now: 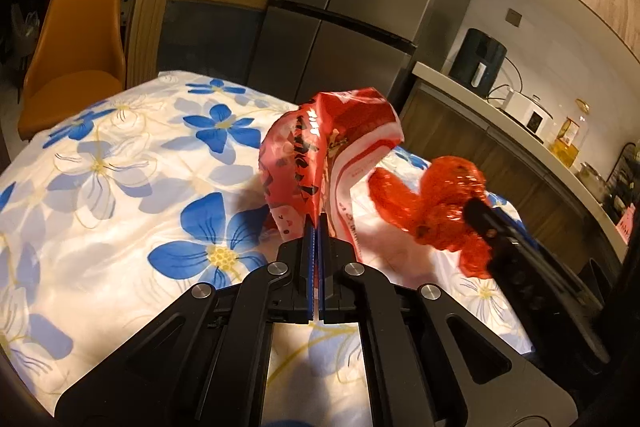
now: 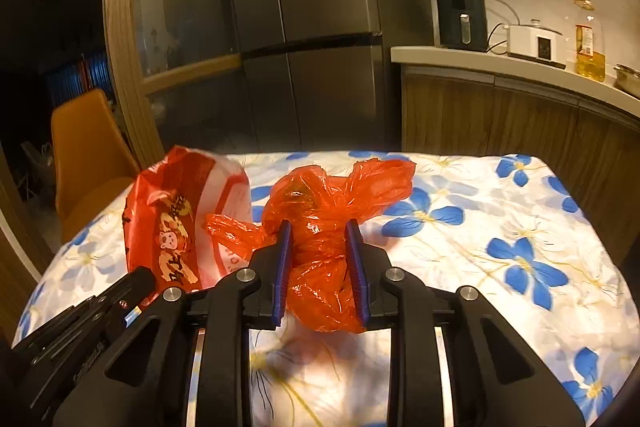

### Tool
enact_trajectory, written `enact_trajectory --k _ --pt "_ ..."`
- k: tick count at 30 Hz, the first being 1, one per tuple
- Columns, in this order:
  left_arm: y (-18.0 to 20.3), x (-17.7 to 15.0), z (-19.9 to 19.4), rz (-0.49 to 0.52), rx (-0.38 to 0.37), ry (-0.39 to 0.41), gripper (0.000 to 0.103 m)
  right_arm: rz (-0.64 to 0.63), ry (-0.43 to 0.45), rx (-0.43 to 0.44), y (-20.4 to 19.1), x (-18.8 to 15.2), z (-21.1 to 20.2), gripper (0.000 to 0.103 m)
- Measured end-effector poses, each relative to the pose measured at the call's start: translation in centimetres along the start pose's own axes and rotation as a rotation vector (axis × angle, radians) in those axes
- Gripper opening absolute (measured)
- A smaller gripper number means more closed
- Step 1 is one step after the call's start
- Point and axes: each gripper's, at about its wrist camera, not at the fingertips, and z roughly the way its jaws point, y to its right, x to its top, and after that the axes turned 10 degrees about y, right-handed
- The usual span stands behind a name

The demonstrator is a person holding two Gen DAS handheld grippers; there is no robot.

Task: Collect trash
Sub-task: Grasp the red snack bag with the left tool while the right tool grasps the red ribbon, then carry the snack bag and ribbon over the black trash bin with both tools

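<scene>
Left gripper (image 1: 318, 227) clamped tight on the lower edge of a red-and-white printed bag (image 1: 332, 151), blue pads pressed together with only the thin film between them. Bag held upright above the middle of the table (image 1: 120, 155), toward its far edge. Printed with dark characters down one side and a cartoon figure, too creased and blurred to read; small red lettering along the white border, also unreadable.

Right gripper (image 2: 320, 255) closed around a crumpled red plastic bag (image 2: 320, 203), fingers (image 2: 283, 259) pressing both sides of the bunched film, one knotted tail sticking out toward the printed bag just beside it. No writing visible on this one.

Floral cloth with blue flowers bare across the right half and near edge of the table. Orange chair (image 2: 86, 155) off the far left corner, fridge (image 2: 320, 27) behind the far edge, counter (image 2: 520, 67) with oil bottle (image 2: 590, 43) beyond the right side.
</scene>
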Motion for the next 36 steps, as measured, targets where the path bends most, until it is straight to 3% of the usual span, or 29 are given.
enact_trajectory --k 16,36 --pt "2.2 1.0 -5.8 0.049 -0.035 0.068 0.0 0.044 0.113 0.001 2.7 1.6 -9.2 0.027" --pt "12.3 -0.5 -9.5 0.181 -0.171 0.082 0.0 0.092 0.219 -0.139 9.9 2.4 -17.2 0.027"
